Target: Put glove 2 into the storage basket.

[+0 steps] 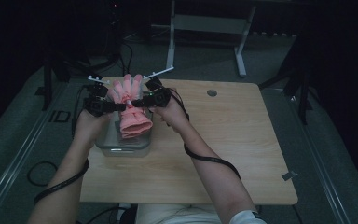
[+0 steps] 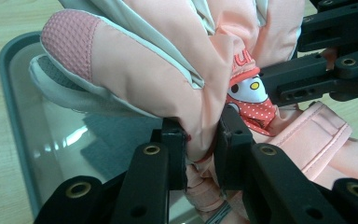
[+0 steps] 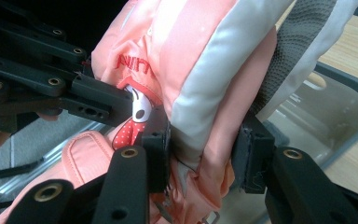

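Observation:
A padded pink glove with white and grey panels and a cartoon patch hangs over a clear plastic bin at the left of the wooden table. Its fingers point away from me. My left gripper is shut on the glove's fabric from the left, and my right gripper is shut on it from the right. In the left gripper view the jaws pinch a fold of the glove, with the right gripper just beyond. In the right gripper view the jaws clamp the glove beside the left gripper.
The bin's grey rim and glossy floor lie just below the glove; the bin's rim curves at the right. A cable grommet sits at the table's back. A white desk frame stands on the floor beyond.

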